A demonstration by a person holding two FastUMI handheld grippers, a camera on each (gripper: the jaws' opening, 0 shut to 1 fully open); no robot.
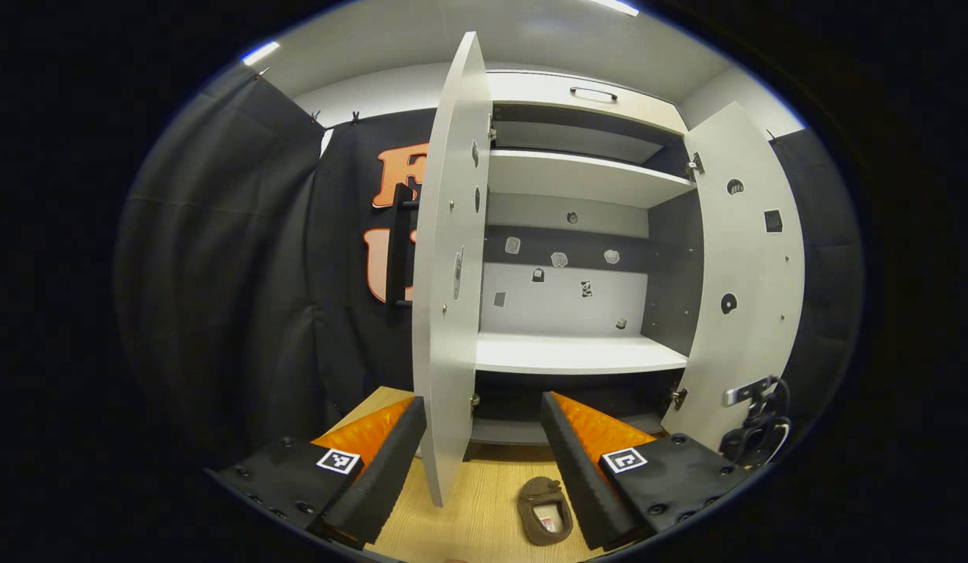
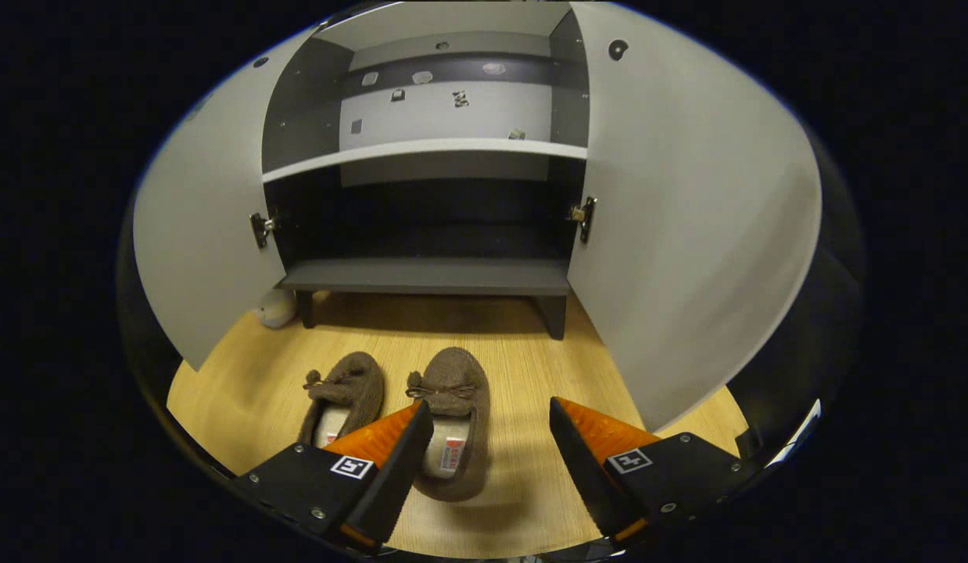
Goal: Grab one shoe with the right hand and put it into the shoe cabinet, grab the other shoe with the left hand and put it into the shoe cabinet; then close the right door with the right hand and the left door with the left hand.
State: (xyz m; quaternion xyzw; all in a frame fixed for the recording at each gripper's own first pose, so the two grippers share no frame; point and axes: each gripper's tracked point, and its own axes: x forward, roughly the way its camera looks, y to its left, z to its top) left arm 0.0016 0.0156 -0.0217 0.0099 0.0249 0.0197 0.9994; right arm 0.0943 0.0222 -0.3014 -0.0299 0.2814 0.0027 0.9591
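Two brown slip-on shoes lie side by side on the wooden floor, toes toward the cabinet: the left shoe [image 2: 345,395] and the right shoe [image 2: 453,414]. My right gripper [image 2: 484,438] hovers open just above and behind the right shoe, one finger overlapping its heel. The shoe cabinet [image 2: 429,274] stands with both doors swung wide and its dark bottom shelf bare. My left gripper [image 1: 481,438] is open higher up, facing the cabinet's left door [image 1: 453,266] edge-on. One shoe [image 1: 545,510] shows on the floor between its fingers, well below them.
White upper shelves [image 1: 578,353] hold nothing. The right door [image 2: 687,219] stands open beside my right gripper. A small pale round object [image 2: 274,309] sits by the cabinet's left foot. Black cloth hangs left of the cabinet. A metal bracket with cables [image 1: 758,414] hangs near the right door.
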